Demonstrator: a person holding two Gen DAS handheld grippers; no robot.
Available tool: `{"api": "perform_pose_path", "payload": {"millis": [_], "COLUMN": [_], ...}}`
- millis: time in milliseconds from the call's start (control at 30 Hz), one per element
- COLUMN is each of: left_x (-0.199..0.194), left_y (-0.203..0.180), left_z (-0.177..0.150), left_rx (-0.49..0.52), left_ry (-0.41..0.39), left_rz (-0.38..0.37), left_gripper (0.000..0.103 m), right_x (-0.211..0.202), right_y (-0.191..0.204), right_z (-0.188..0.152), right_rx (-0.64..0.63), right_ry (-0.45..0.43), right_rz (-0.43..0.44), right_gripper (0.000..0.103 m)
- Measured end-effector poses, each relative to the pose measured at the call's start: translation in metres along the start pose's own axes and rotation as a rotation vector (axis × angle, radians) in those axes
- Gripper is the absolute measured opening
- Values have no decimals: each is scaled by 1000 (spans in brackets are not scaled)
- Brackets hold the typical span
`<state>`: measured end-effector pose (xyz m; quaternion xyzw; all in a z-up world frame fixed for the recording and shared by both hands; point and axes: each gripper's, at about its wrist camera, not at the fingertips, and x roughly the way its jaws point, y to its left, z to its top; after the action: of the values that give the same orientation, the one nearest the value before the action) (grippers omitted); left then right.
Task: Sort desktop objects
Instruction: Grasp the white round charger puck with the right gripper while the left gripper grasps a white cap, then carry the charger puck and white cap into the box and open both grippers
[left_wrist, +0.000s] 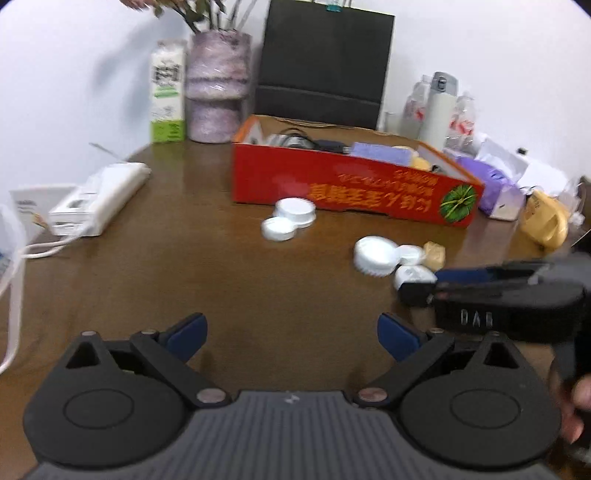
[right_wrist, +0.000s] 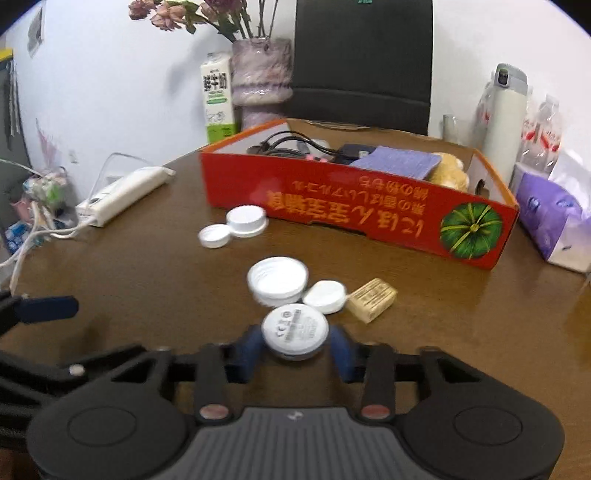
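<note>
Left wrist view: the left gripper (left_wrist: 291, 334) is hovering over bare brown table (left_wrist: 155, 280) with its blue pads spread wide and nothing between them; the right gripper (left_wrist: 424, 286) is reaching in from the right edge, its tip meeting a small white round device (left_wrist: 412, 276), though blur is hiding the contact itself. Beside that device are lying a large ribbed white lid (left_wrist: 375, 256), a small white cap (left_wrist: 410, 254) and a tan block (left_wrist: 434, 254); two more white lids (left_wrist: 290, 218) are sitting near the front wall of the red cardboard box (left_wrist: 332, 184), which is already holding cables, a purple cloth and yellow items. Right wrist view: the right gripper (right_wrist: 295, 345) is straddling the white round device (right_wrist: 295, 330), a flat disc with printed markings facing up, its blue pads appearing to press the rim on either side, so the grip is judged to be closed on it. The disc is looking light, rigid and smooth-sided, probably slippery plastic; the opposite edges of the rim are the sensible hold, with moderate squeeze. The ribbed lid (right_wrist: 277, 280), the small cap (right_wrist: 325, 297) and the tan block (right_wrist: 371, 299) are crowding just beyond it, so a lift may be nudging them. The red box (right_wrist: 351, 206) is standing farther back, well apart.
</note>
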<state>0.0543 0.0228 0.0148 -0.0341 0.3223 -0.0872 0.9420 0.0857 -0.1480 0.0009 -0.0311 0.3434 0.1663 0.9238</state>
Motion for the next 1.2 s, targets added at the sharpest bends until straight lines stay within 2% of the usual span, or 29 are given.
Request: {"api": "perform_pose_path", "payload": {"millis": [67,167,233,367,400,433,467,633,800,867,1000,1100,1200], "left_x": [12,34,49,72,76,78,79,63,27,5,-47,-75,-110], "left_y": [-4,-14,-24,-52,-59,-66,-72,-63,-56,-52,-45,-40,-42], "left_z": [10,27,34,36,36,36,35,25,1,-14,-47,-62,-71], "left_rx": [-6,-34,-33,36,71,117,154,125,70,37,2,-31,30], "left_ry": [1,-1,-6,20,18,12,3,3,-7,-7,-32,5,-85], "left_rz": [-41,-74,-110,-66,-54,-37,-15,-67,-67,-85,-103,-105,-72], "left_gripper": [101,98,96,90,75,49,42,41,41,41,41,41,41], "right_x": [-6,-15,-23,-28,-27,-27,-26,-29,-36,-50,-88,-115,-148], "right_y": [-13,-35,-52,-78,-80,-81,-80,-73,-70,-62,-41,-13,16], "right_z": [-5,-15,-20,-25,-25,-25,-25,-25,-28,-38,-70,-91,-109], "right_rx": [30,63,116,219,229,231,229,190,200,202,250,208,97], "right_ry": [-14,-39,-49,-76,-79,-80,-82,-104,-114,-137,-149,-157,-248], "right_rz": [9,-62,-65,-33,-23,-19,-13,-25,-50,-50,14,3,-49], "right_gripper": [37,37,37,37,37,37,37,37,37,37,37,37,37]}}
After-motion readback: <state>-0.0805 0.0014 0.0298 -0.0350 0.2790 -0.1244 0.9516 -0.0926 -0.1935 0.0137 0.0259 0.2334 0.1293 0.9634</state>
